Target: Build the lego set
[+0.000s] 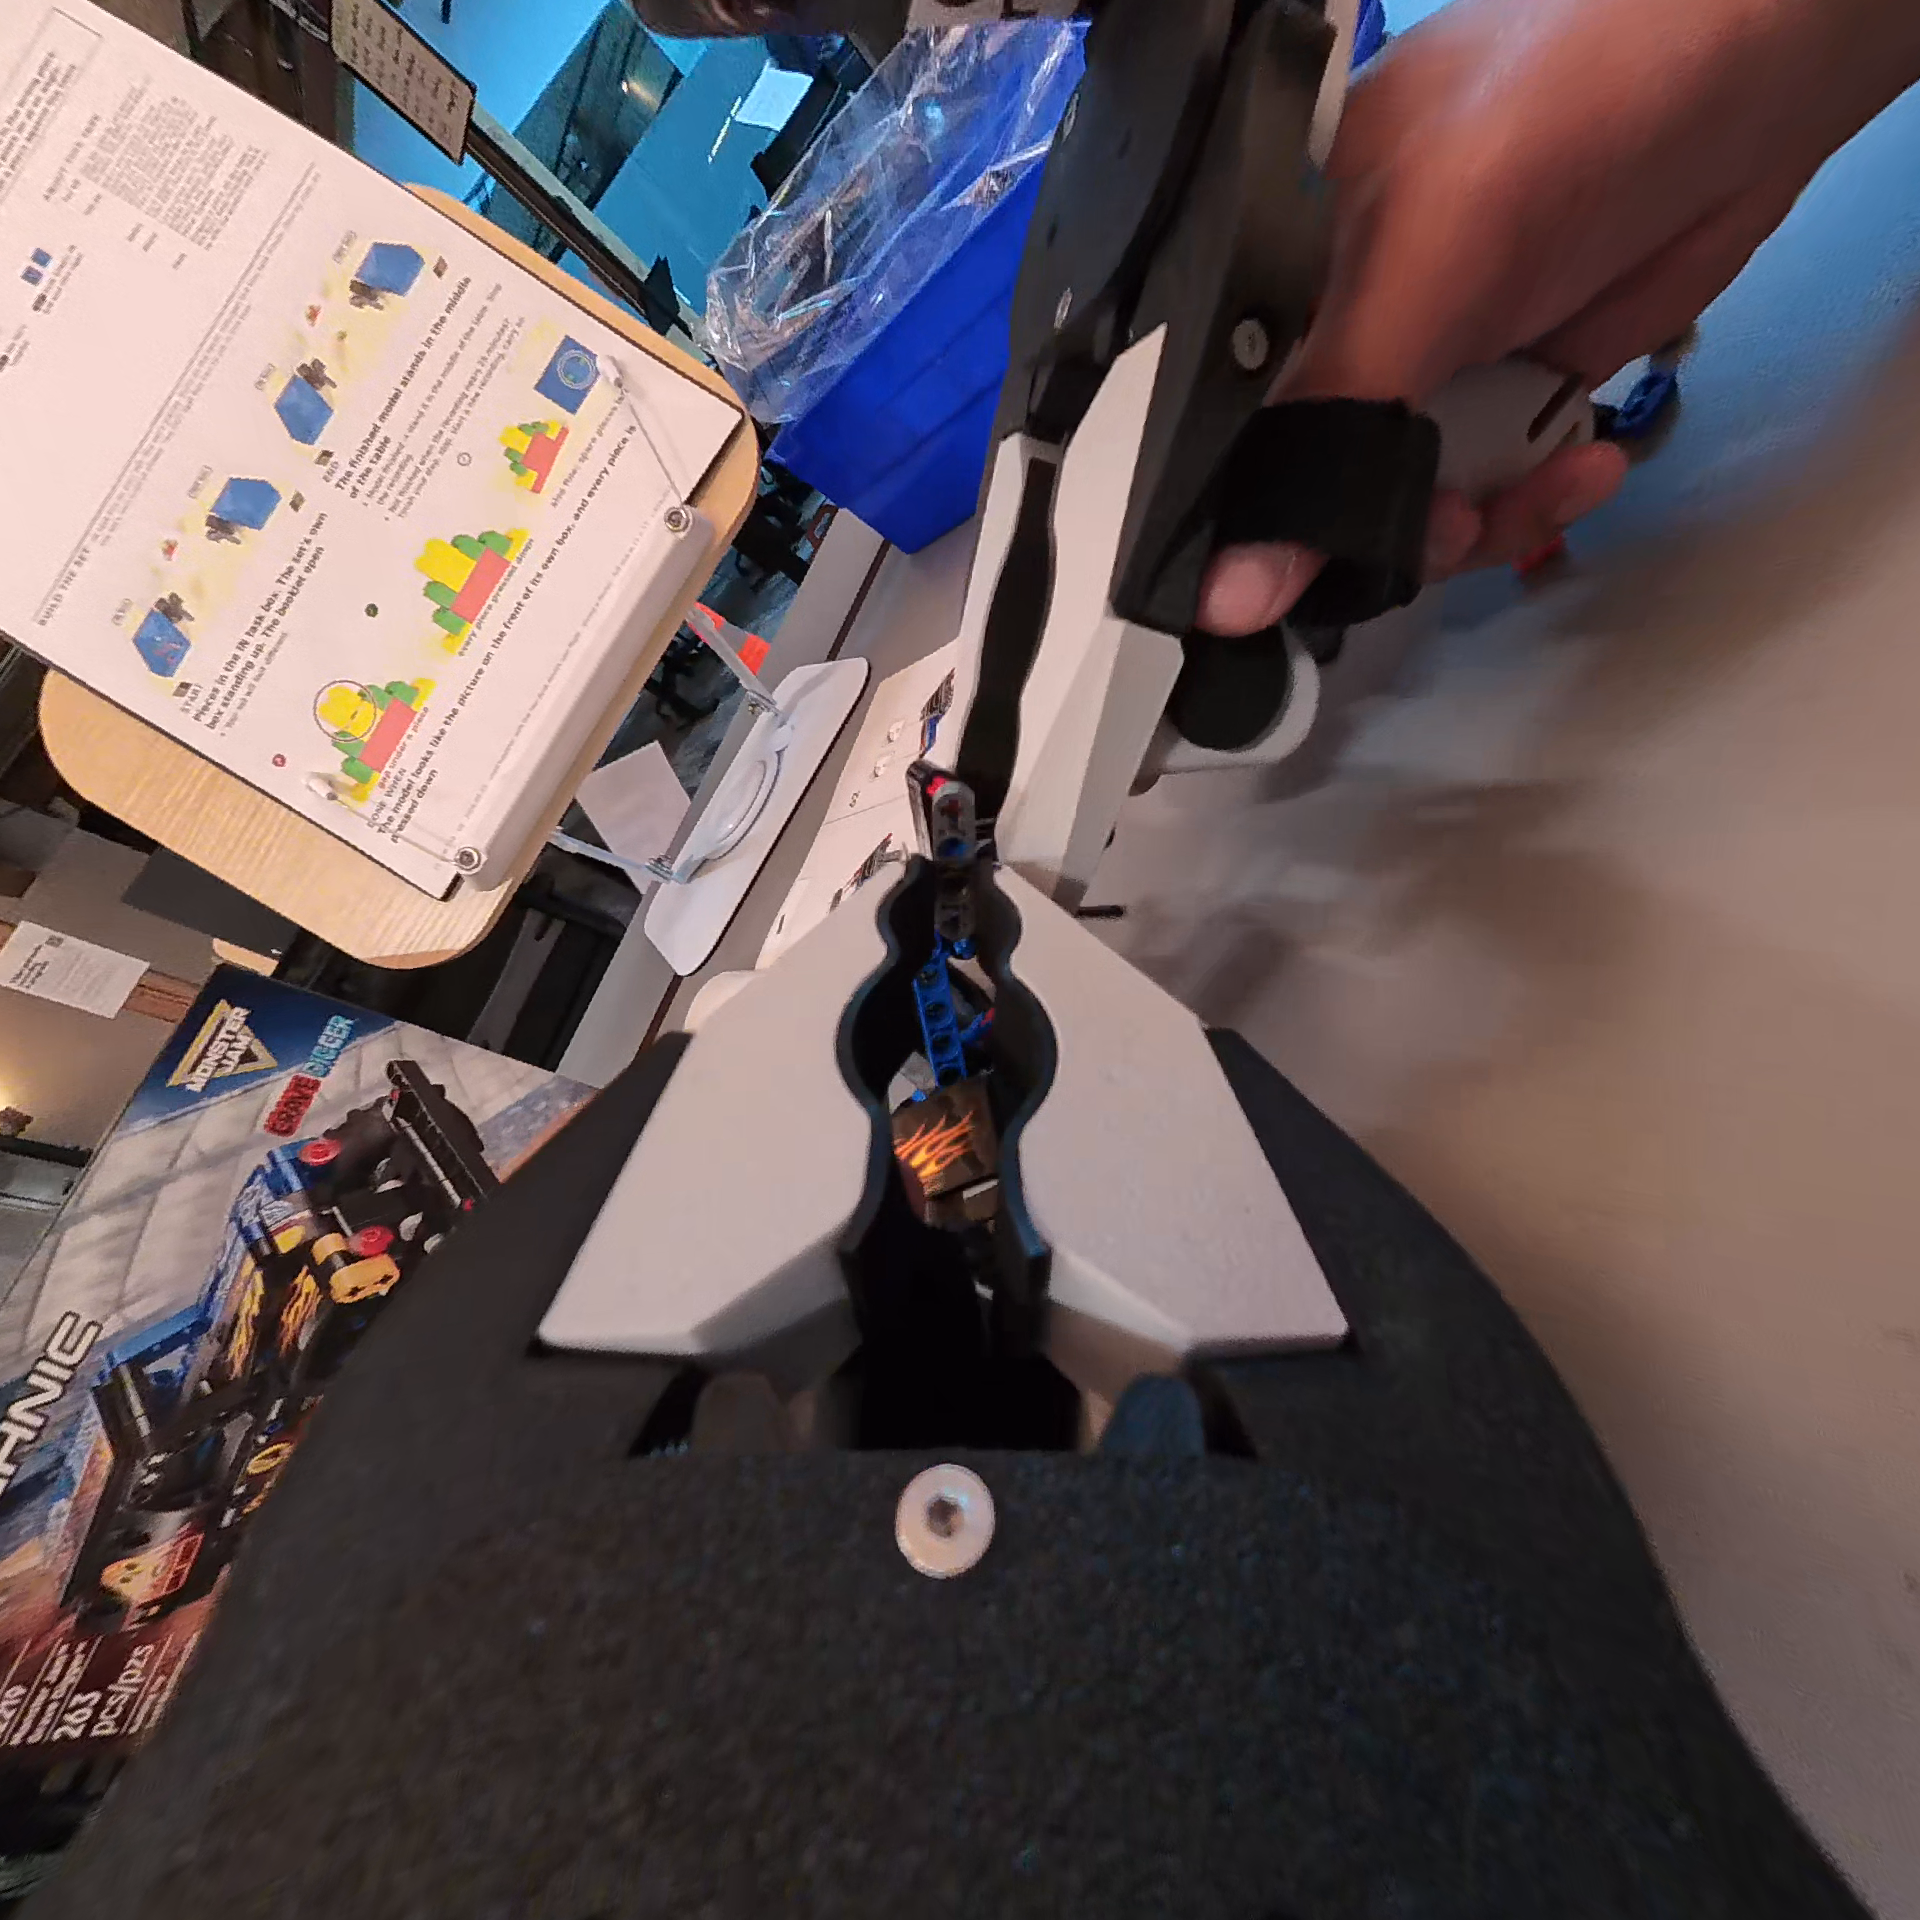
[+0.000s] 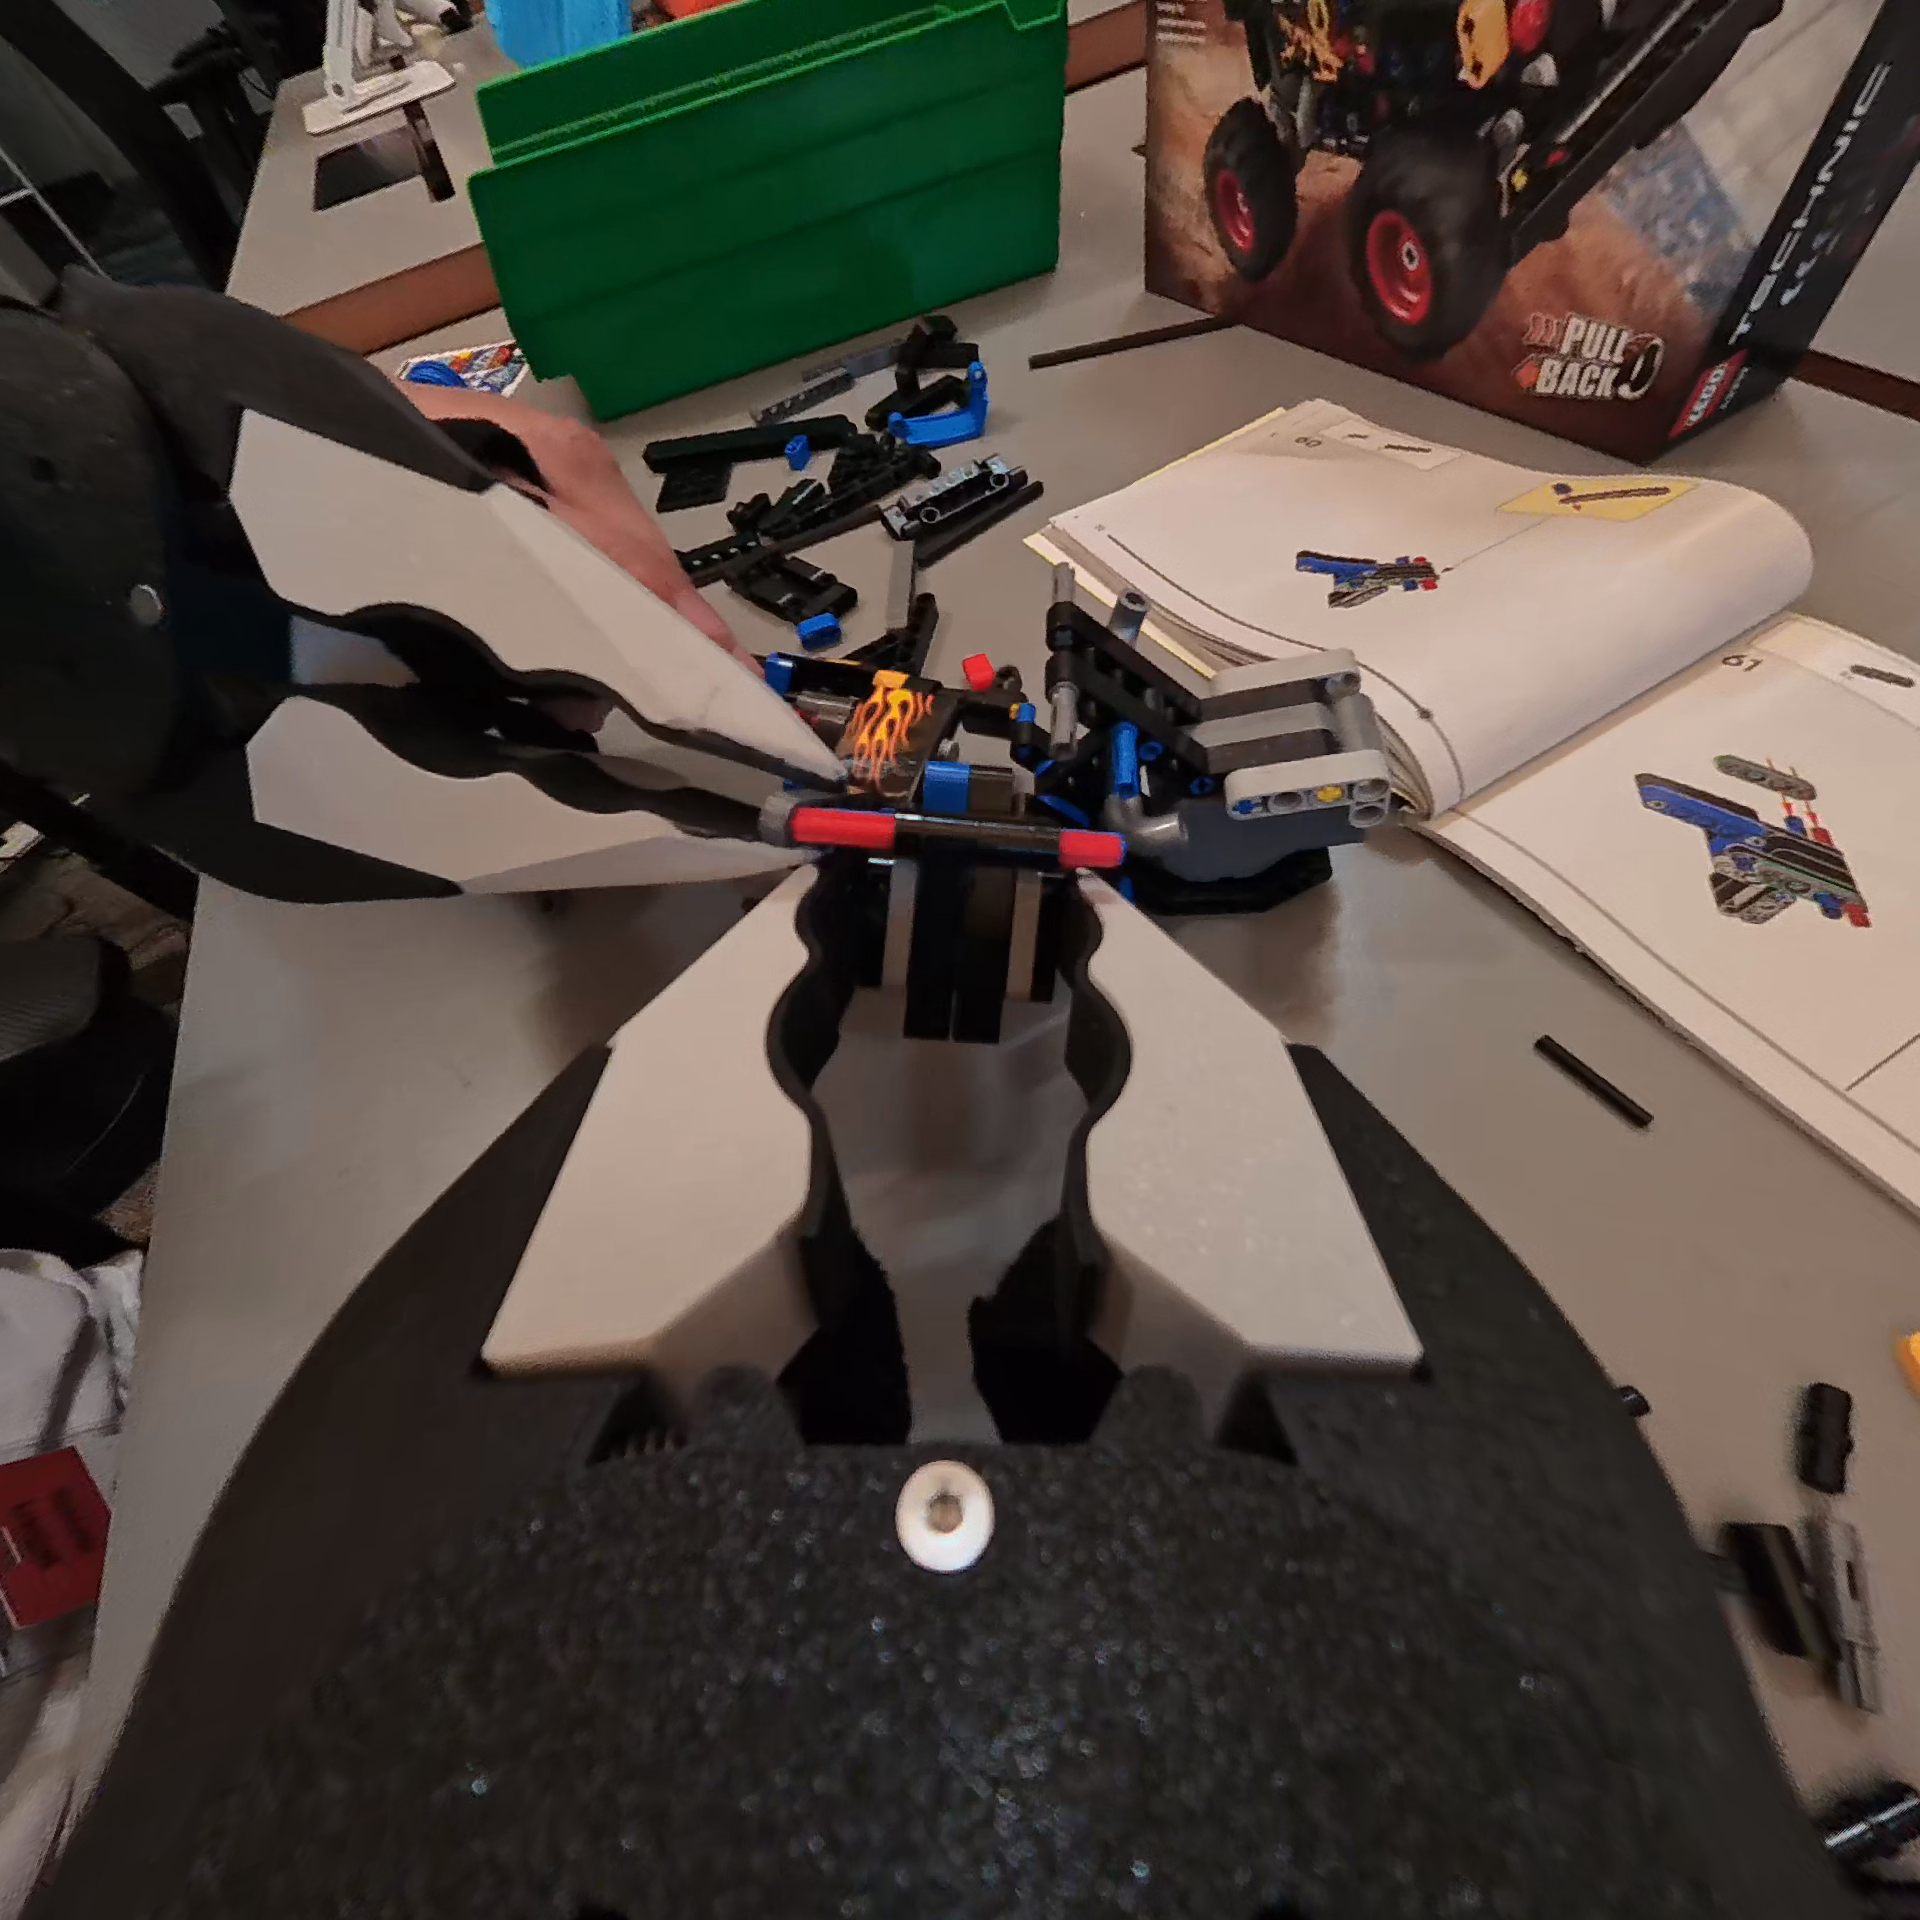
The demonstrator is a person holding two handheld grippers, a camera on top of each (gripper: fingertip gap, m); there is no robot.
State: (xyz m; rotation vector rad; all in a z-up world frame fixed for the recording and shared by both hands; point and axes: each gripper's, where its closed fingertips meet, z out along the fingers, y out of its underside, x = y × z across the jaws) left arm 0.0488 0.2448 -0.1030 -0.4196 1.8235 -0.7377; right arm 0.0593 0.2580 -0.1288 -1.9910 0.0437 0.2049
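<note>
Grey table: both grippers, L & R, clamp half-hidden lego model.

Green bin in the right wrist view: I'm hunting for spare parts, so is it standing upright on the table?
No, the green bin lies tipped on its side behind the loose parts.

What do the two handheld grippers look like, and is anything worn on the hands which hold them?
Each gripper has a black, grainy body with one silver screw, and two pale grey, wedge-shaped fingers lined with wavy black pads. The left gripper and the right gripper look the same. No cables show. A black strap wraps one finger of the right hand; the forearm shows no sleeve.
</note>
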